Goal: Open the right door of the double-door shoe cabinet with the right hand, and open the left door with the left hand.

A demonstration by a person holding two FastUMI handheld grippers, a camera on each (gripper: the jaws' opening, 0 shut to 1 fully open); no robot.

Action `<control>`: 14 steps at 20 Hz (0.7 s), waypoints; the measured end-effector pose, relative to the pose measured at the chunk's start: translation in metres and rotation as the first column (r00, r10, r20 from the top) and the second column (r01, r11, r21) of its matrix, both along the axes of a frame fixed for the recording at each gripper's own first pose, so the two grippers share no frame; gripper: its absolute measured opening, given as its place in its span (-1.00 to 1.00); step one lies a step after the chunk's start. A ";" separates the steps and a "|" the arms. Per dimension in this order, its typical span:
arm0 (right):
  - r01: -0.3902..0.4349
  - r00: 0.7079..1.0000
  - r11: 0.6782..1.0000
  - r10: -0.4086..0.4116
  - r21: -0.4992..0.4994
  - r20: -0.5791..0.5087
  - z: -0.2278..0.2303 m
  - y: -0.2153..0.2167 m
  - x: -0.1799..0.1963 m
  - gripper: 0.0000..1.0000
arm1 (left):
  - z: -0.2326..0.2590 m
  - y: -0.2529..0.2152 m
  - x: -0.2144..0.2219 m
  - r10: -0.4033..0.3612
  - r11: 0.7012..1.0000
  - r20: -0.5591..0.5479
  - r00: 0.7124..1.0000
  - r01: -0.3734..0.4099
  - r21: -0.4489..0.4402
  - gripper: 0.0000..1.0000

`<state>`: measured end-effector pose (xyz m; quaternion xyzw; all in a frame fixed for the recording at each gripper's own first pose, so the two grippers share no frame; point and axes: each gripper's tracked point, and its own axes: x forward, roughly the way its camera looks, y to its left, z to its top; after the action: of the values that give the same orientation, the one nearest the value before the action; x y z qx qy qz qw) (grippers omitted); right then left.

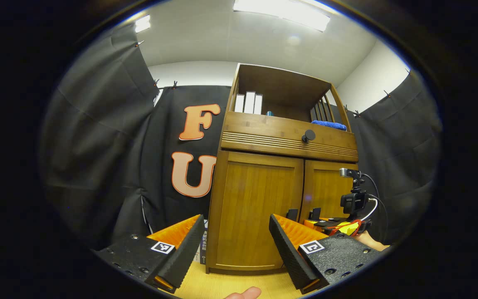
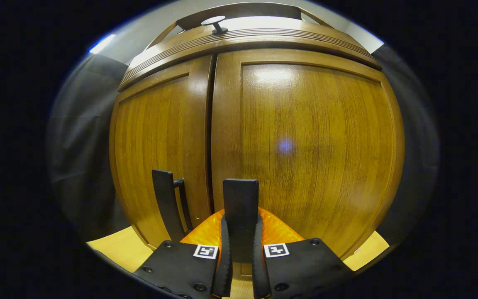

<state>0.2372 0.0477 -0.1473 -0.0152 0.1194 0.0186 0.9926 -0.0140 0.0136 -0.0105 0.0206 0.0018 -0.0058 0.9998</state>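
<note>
The wooden shoe cabinet (image 1: pixel 259 199) stands ahead with both doors closed. In the left gripper view my left gripper (image 1: pixel 236 220) is open and held back from the left door (image 1: pixel 253 207), touching nothing. Two dark upright handles (image 1: pixel 292 214) sit low at the seam between the doors. My right gripper (image 1: pixel 334 224) reaches them from the right. In the right gripper view my right gripper (image 2: pixel 241 232) is shut on the right door's handle (image 2: pixel 241 199), with a finger pressed against each side. The left door's handle (image 2: pixel 166 203) stands free just to its left, beside the seam.
Above the doors runs a drawer with a round dark knob (image 1: pixel 308 136). The open shelf on top holds white boxes (image 1: pixel 248 102) and a blue cloth (image 1: pixel 328 124). Black curtains hang on both sides. The floor (image 1: pixel 222 284) is light wood, and a fingertip (image 1: pixel 243 293) shows at the bottom edge.
</note>
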 end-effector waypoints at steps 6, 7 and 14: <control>-0.067 0.998 0.997 0.066 0.026 0.003 0.013 0.007 -0.017 -0.42 | 0.001 -0.004 -0.006 -0.015 1.000 0.007 1.000 0.015 -0.017 0.89; -0.078 0.997 0.997 0.078 0.025 0.000 0.017 0.006 -0.024 -0.39 | 0.001 -0.003 -0.006 -0.011 1.000 0.010 1.000 0.011 -0.017 0.89; -0.127 0.992 0.990 0.127 0.060 0.005 0.030 0.002 -0.062 -0.46 | -0.010 -0.009 -0.003 -0.031 0.998 -0.012 0.999 0.030 -0.048 0.89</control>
<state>0.1750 0.0501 -0.1169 0.0072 0.1169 0.0852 0.9895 -0.0172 0.0043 -0.0201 -0.0034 0.0080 -0.0212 0.9997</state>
